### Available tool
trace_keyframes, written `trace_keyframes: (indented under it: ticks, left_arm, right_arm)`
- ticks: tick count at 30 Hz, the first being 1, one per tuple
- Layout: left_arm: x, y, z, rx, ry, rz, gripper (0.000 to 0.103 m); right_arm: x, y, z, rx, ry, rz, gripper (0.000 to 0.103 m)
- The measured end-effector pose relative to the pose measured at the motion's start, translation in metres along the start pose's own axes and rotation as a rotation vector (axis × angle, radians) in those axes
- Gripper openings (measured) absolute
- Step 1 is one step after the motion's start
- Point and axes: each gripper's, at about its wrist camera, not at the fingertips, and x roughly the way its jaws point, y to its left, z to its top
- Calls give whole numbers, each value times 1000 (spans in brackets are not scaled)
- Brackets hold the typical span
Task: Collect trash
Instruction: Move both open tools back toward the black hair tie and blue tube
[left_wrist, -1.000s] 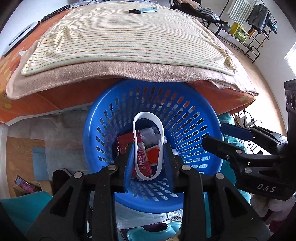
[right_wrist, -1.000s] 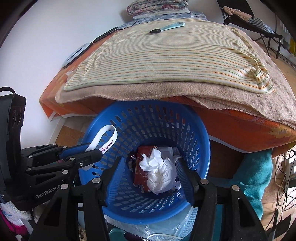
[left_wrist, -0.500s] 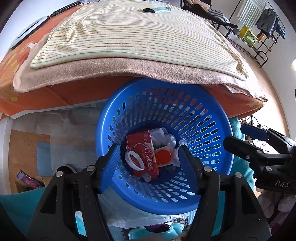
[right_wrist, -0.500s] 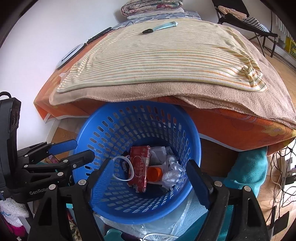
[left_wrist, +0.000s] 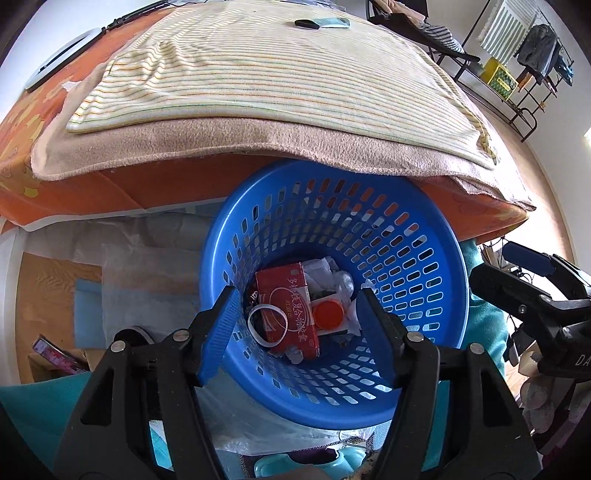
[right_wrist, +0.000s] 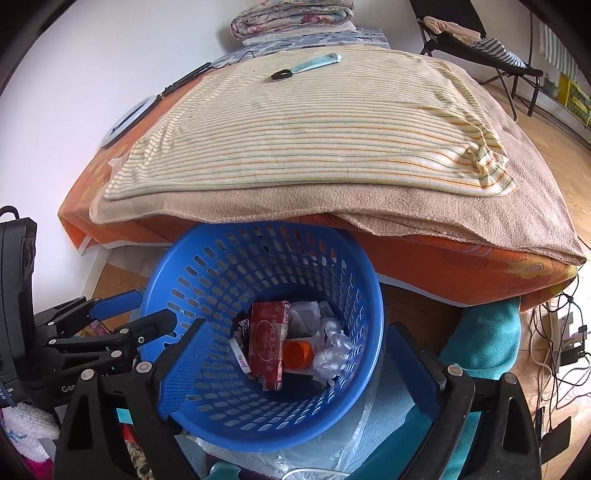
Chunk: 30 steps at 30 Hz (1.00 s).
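1. Left gripper (left_wrist: 295, 317): fingers (left_wrist: 218, 334) spread apart, released, grasping nothing. They hang over the near rim of the blue basket (left_wrist: 436, 266).
2. Right gripper (right_wrist: 295, 363): fingers (right_wrist: 181, 365) likewise spread wide and empty, poised above the same basket (right_wrist: 177, 288), one finger on either side of its opening.
3. Between and just beyond the left fingers, at the basket bottom: a red carton (left_wrist: 291, 302) with a white ring (left_wrist: 266, 325) lying on it, an orange cap (left_wrist: 328, 314) touching the carton on the right-finger side, and crumpled white paper (left_wrist: 328, 275) just beyond.
4. The right wrist view shows the same trash: red carton (right_wrist: 267, 339), white ring (right_wrist: 239, 356) on its left-finger side, orange cap (right_wrist: 297, 352) on the other, crumpled paper (right_wrist: 332, 345) beside the cap.
5. Beyond the basket: a bed (right_wrist: 443, 266) whose tan blanket (left_wrist: 184, 144) overhangs the far rim; a striped sheet (right_wrist: 314, 122) lies on top.
6. Far across the bed: a pale green-handled tool (right_wrist: 306, 66) on the sheet.
7. Beneath the basket: clear plastic sheeting (left_wrist: 236, 435) on the floor.
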Motion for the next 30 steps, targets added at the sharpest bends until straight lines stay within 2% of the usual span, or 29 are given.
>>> trace_keyframes:
  ticks: [3, 18, 23, 30]
  left_arm:
    - [-2, 1, 1, -8, -3, -4, 67]
    - [-20, -3, 25, -13, -51, -33, 67]
    - [-27, -5, 45, -10, -90, -41, 67]
    - [-35, -1, 87, -57, -154, -74, 67]
  right_arm:
    - [-3, 2, 3, 1, -2, -3, 101]
    - [-21, 7, 23, -40, -43, -23, 101]
    - [-29, 3, 35, -44, -79, -30, 101]
    - [-37, -8, 59, -30, -148, -15, 100]
